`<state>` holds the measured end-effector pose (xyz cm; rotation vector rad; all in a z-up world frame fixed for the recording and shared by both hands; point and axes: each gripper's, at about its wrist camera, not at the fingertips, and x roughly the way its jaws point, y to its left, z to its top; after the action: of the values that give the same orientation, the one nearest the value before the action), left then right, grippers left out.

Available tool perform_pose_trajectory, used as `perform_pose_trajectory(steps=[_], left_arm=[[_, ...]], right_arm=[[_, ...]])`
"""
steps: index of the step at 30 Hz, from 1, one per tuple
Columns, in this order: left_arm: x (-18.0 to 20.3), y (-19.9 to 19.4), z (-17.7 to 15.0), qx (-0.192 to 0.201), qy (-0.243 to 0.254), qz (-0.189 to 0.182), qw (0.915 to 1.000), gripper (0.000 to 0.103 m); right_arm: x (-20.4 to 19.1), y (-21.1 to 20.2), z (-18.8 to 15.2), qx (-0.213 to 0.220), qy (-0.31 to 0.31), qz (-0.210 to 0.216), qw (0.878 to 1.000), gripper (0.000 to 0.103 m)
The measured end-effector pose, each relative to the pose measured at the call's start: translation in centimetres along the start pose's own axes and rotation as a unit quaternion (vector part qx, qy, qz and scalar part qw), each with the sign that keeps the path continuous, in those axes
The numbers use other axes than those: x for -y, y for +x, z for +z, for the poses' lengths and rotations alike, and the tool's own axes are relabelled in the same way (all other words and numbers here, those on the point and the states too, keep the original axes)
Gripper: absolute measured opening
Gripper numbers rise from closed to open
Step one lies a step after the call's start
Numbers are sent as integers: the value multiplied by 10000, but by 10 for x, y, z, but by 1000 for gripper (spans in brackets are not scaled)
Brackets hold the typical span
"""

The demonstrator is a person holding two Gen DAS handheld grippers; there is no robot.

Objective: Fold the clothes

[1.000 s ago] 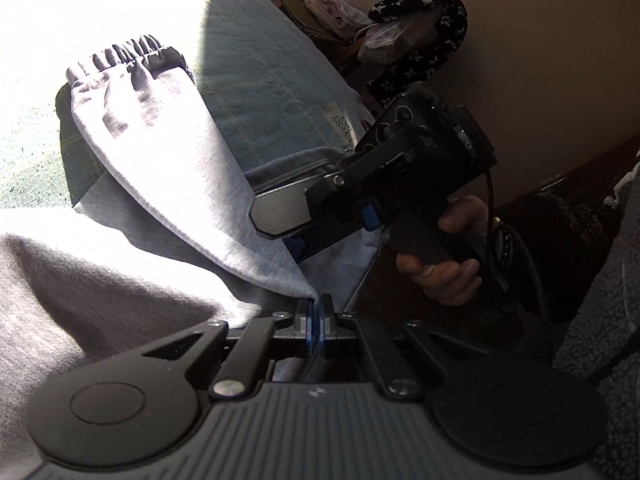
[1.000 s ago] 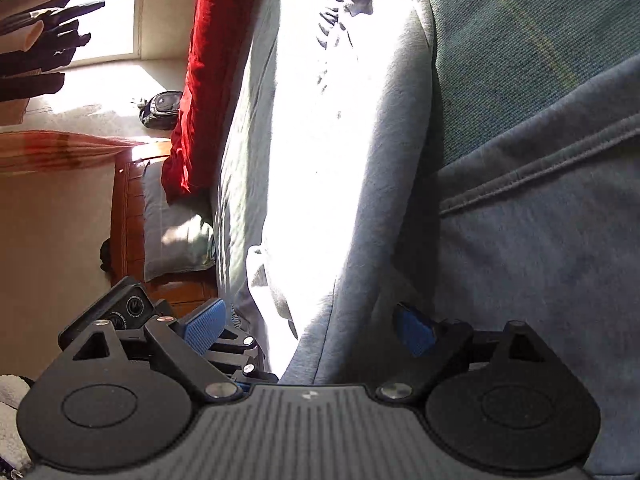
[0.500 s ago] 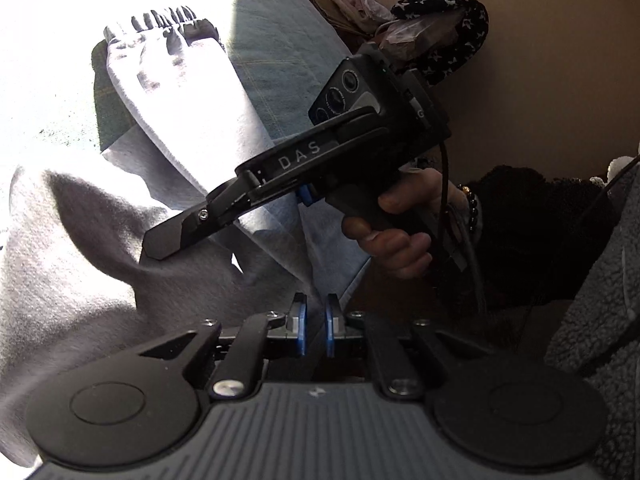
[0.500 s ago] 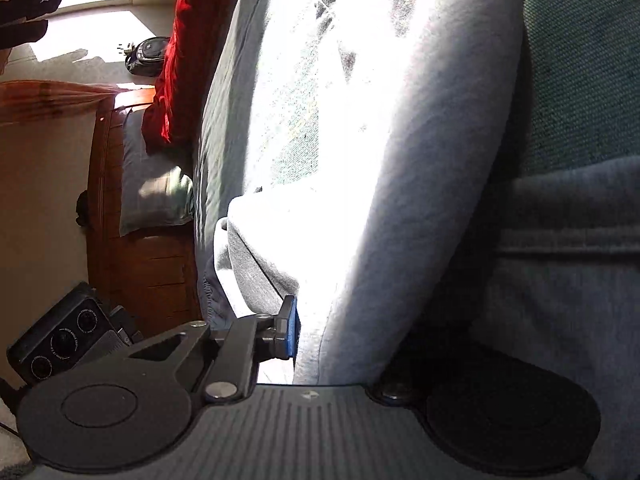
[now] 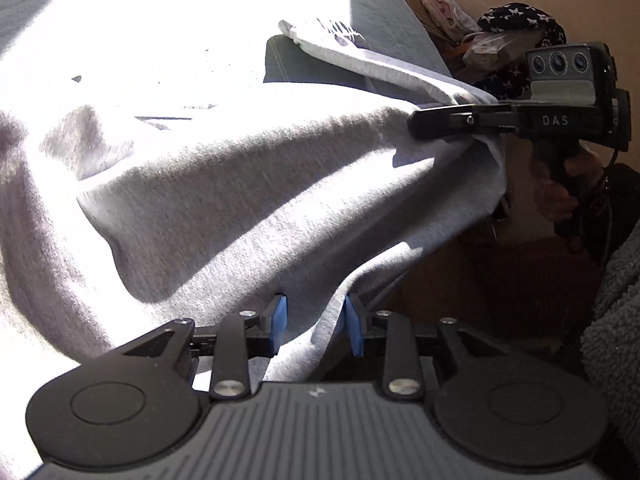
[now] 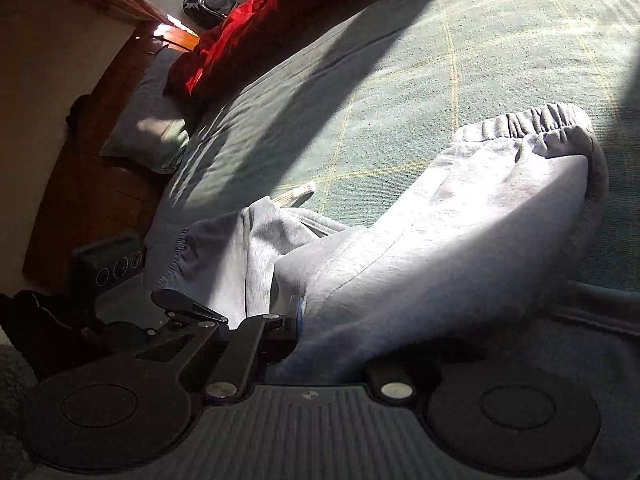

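Note:
Grey sweatpants point(image 5: 240, 184) lie in sun on the bed, one elastic cuff point(image 6: 532, 120) stretched out over the green blanket. My right gripper point(image 5: 424, 126) is shut on a bunch of the grey cloth and holds it lifted at the right of the left wrist view. In its own view the cloth covers one finger, and only the left blue pad point(image 6: 298, 316) shows. My left gripper point(image 5: 316, 324) is low in front; its jaws are opening. A hanging fold of the sweatpants lies between the blue pads, with a gap on the left side.
The green checked blanket point(image 6: 440, 60) covers the bed. A red cloth point(image 6: 248, 40), a pillow point(image 6: 148, 136) and a black bag point(image 6: 208, 4) sit at its far end by the wooden frame. A star-patterned cloth point(image 5: 520, 20) and plastic bags are piled beyond a hand point(image 5: 560, 184).
The right gripper went from wide open to shut on the grey cloth, rolled and rose with it. The left gripper shifted sideways under the lifted cloth, and its jaws parted.

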<state>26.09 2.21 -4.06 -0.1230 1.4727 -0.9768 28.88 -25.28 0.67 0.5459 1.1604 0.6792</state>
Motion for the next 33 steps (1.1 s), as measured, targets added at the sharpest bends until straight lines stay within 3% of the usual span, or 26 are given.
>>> perform_pose_trajectory(steps=[6,11,16,18,24,33], left_arm=[[-1,16,-5,-246,202,78,9995,30],[-5,30,-2,-519,233,379,9977,30],[-9,33,-2,-589,146,348,9975,30],[-7,34,-1,-616,199,366,9972,30],[-1,35,1,-665,310,399,9965,30],[-4,25,-16,-707,355,418,9960,30]], right_arm=[[23,-5,-50,-462,198,-421,9979,8],[52,15,-77,-834,581,-744,9920,20],[66,-2,-85,-686,964,-776,9899,55],[68,-15,-83,-578,1067,-892,9886,64],[68,-49,-71,-287,1152,-1669,9788,69],[39,-58,-50,-477,350,-2365,9698,71]])
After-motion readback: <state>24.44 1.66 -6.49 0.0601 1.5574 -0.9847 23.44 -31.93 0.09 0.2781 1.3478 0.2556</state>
